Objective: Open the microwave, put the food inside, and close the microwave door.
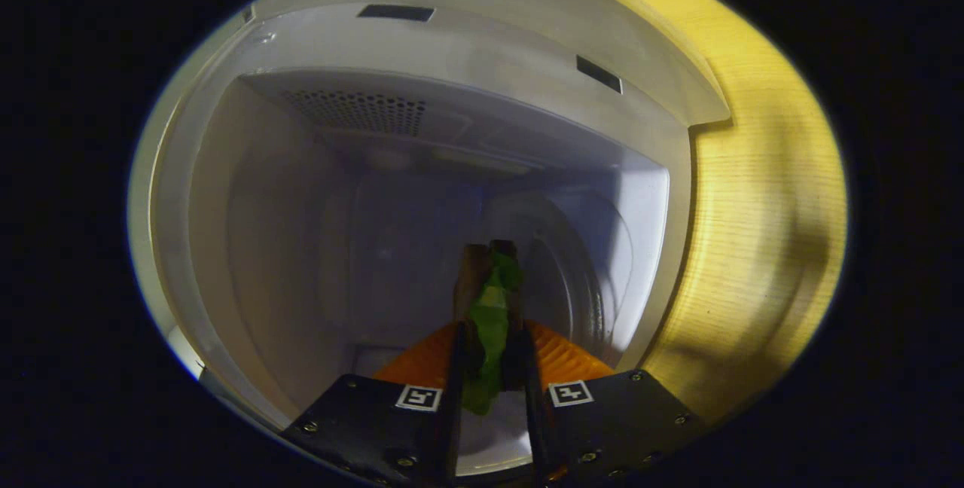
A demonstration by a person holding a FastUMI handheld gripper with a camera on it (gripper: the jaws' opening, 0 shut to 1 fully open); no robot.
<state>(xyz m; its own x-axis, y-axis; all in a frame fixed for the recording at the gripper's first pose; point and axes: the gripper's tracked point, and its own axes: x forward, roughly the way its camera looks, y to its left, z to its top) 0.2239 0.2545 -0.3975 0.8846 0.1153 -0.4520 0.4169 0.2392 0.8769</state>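
I am looking straight into the open white microwave (316,194), its cavity walls and perforated ceiling vent (354,110) all around. My gripper (491,337) is shut on the food (489,307), a thin piece with a green leafy layer between brown slices, standing on edge between the fingers. The food hangs inside the cavity opening, above the round glass turntable (580,277) that lies beyond and to the right of it.
The microwave's right front frame (663,96) curves down beside a yellow wooden surface (761,232) on the right. Two dark latch slots (599,74) sit in the upper frame. The cavity floor just ahead of the fingers is pale and bare.
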